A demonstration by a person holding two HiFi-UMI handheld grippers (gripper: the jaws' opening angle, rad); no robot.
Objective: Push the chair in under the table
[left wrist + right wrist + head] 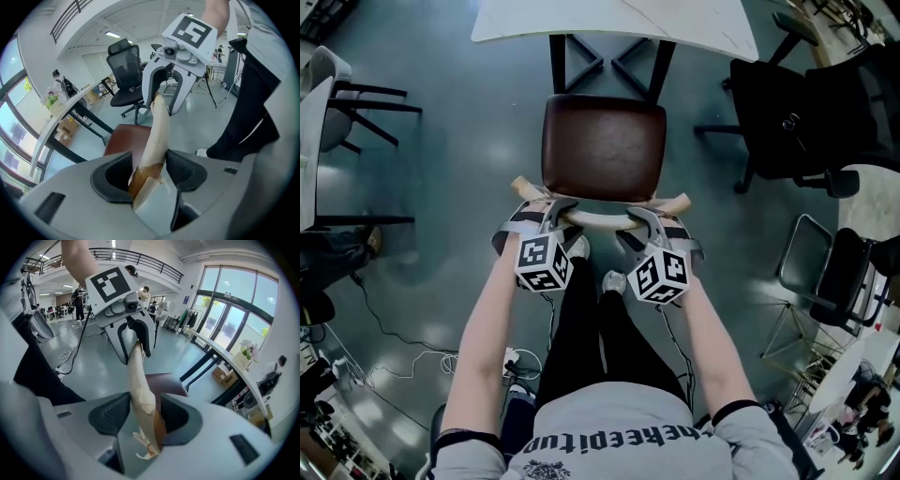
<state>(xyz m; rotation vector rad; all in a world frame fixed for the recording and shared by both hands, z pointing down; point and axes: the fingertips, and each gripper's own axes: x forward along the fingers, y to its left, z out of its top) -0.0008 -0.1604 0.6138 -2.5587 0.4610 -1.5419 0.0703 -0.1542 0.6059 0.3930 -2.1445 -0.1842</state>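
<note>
while left gripper (553, 210), right gripper (641, 219) clamp chair backrest (600, 221), table (609, 19) near

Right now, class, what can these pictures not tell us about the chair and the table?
Head view: the white table top is cut off by the top edge.
Head view: the dark brown padded chair seat, left gripper and right gripper cover the chair's legs.
Head view: the black bars run under the table top; whose they are is unclear.
</note>
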